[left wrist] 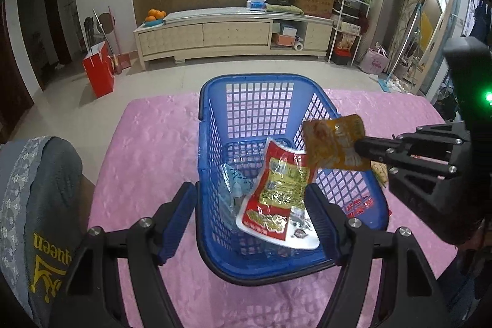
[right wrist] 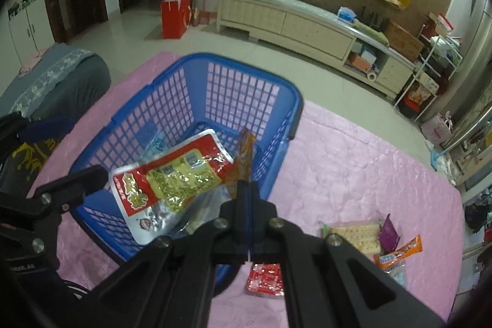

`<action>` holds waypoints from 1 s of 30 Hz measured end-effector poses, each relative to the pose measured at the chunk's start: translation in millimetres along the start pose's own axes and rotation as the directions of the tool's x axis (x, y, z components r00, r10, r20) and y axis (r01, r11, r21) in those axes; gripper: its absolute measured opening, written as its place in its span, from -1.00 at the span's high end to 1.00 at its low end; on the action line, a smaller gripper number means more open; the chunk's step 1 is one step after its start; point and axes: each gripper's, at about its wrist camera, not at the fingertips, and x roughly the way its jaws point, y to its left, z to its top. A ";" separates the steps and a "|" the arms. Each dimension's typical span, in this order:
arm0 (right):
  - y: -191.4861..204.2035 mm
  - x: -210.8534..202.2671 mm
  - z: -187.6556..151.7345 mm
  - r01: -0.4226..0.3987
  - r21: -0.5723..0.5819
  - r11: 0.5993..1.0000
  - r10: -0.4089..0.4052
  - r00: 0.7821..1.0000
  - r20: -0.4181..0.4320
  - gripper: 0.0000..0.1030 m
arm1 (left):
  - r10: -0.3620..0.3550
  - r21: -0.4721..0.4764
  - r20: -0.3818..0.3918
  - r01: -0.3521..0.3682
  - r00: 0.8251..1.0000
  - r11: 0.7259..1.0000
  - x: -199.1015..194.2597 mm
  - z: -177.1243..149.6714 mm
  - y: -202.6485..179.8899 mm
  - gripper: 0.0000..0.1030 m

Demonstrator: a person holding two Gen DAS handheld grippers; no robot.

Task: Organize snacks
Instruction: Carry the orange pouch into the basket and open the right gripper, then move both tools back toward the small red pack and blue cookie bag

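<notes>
Over the blue basket (left wrist: 212,125), your right gripper (left wrist: 358,148) pinches an orange packet (left wrist: 333,140) by its edge, long axis tilted, hanging above the rim. Your left gripper (left wrist: 250,217) is spread wide, straddling the basket's near wall. Inside lies a red-and-yellow pouch (left wrist: 278,192), long axis running front to back.

basket (left wrist: 212,125) – glossy blue plastic | packet (left wrist: 276,192) – shiny foil | tablecloth (left wrist: 153,143) – pink cloth
</notes>
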 end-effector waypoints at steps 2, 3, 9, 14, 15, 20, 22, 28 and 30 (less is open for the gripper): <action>0.8 4.4 -0.6 -0.005 -0.002 1.000 0.005 1.000 -0.010 0.96 | 0.000 0.004 -0.004 0.000 1.000 1.000 2.1 -0.5 -0.2 -0.38; 0.9 4.6 -1.0 -0.005 0.001 1.000 0.005 1.000 -0.005 0.96 | -0.002 0.005 -0.006 0.002 1.000 1.000 3.3 -0.8 0.0 -0.38; 1.6 1.7 1.2 0.016 0.004 1.000 -0.016 1.000 -0.003 0.92 | -0.005 0.003 -0.013 0.005 1.000 1.000 3.0 -0.2 0.1 -0.38; -1.2 -4.5 -1.3 0.031 0.010 0.999 -0.031 1.000 0.001 -0.56 | -0.005 0.010 -0.008 0.005 1.000 1.000 -4.6 -1.0 -3.0 -0.38; -2.8 -11.7 -3.9 0.048 0.010 0.999 -0.049 0.998 0.037 -0.71 | -0.004 0.014 -0.007 0.004 1.000 1.000 -5.7 -0.9 -4.1 -0.38; -16.2 -30.5 -11.6 0.051 0.018 0.999 -0.052 0.996 0.070 -0.72 | -0.005 0.030 0.006 0.005 1.000 1.000 -15.2 -2.3 -15.8 -0.51; -23.0 -36.3 -15.9 0.054 0.025 0.998 -0.056 0.996 0.069 -0.72 | -0.013 0.039 0.012 0.013 1.000 0.999 -19.1 -2.7 -24.9 -0.51; -53.7 -57.6 -38.7 0.059 0.073 0.996 -0.065 0.994 0.084 -0.73 | -0.041 0.087 0.022 0.039 0.999 0.995 -29.0 -5.9 -60.4 -0.55; -65.5 -63.7 -48.1 0.055 0.091 0.994 -0.063 0.994 0.088 -0.74 | -0.052 0.106 0.022 0.050 0.998 0.993 -30.4 -6.8 -73.2 -0.55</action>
